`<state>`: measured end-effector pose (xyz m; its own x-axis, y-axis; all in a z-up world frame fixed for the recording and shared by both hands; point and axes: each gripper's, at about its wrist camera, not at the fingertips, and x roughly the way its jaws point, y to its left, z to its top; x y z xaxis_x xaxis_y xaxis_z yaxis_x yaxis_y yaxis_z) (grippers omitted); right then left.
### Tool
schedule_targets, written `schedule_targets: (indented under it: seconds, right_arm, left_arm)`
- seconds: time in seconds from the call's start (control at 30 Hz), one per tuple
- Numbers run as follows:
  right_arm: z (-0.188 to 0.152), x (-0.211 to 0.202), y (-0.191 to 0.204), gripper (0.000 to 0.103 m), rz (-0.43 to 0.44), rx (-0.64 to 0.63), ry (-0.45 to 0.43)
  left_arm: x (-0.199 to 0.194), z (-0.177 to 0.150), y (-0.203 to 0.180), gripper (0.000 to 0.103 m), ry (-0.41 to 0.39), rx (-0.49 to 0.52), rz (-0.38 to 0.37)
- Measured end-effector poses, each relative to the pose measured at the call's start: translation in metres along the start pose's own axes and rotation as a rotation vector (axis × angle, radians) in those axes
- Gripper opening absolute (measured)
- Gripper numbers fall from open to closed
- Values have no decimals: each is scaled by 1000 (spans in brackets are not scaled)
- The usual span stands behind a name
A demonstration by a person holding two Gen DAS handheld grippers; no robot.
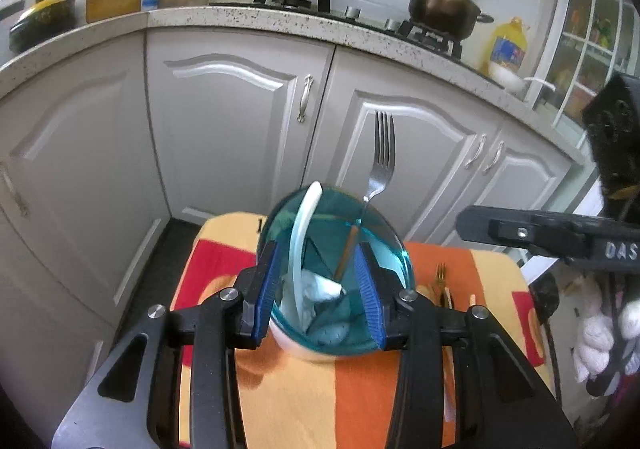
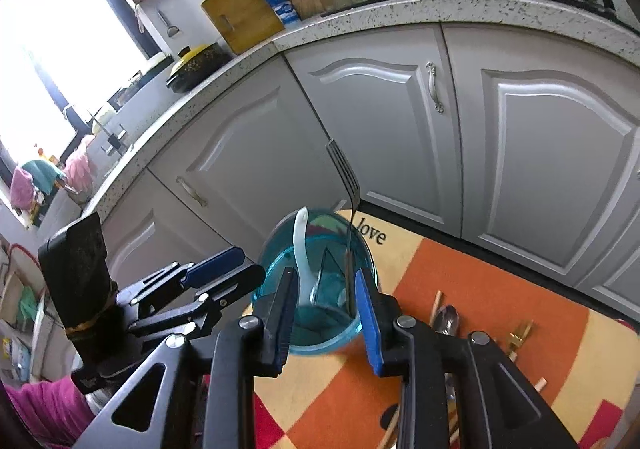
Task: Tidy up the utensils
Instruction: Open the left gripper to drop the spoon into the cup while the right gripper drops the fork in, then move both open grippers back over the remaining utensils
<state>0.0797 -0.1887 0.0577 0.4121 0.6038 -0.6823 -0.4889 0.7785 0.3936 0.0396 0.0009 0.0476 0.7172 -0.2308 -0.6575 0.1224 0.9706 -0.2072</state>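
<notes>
Both wrist cameras are looking steeply down along their grippers, close over the blue cup on the orange cloth. Both are facing the white cabinets, sharing cup, fork and stove.

One teal plastic cup holds two utensils: one white spoon at eleven o'clock, one steel fork at one. Two grippers. One metal spoon lies at four o'clock.

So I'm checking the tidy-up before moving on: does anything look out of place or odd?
Mostly tidy: the silver fork and white spoon stand in the blue cup. But a metal spoon, a gold fork and wooden-handled pieces lie loose on the orange cloth.
</notes>
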Motion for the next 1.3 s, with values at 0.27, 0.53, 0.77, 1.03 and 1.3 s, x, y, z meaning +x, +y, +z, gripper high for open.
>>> schedule_targets:
  seconds: [0.27,0.53,0.77,1.03,1.3]
  right_arm:
    - [-34,-26,3,31,-86,-3,-26]
    - [-68,-50,-11,33,-129,47,-36]
    - [-102,-68,-41,37,-180,109,-17]
    - [-138,-62,-78,37,-214,205,25]
    - [-158,-49,-109,37,-231,265,69]
  left_arm:
    - [-13,-12,-24,37,42,17,39]
    - [-23,-26,-56,38,70,59,-7]
    - [-20,-46,-75,38,129,48,-74]
    - [-1,-72,-91,38,207,66,-82]
    - [27,-89,-107,38,284,81,-96]
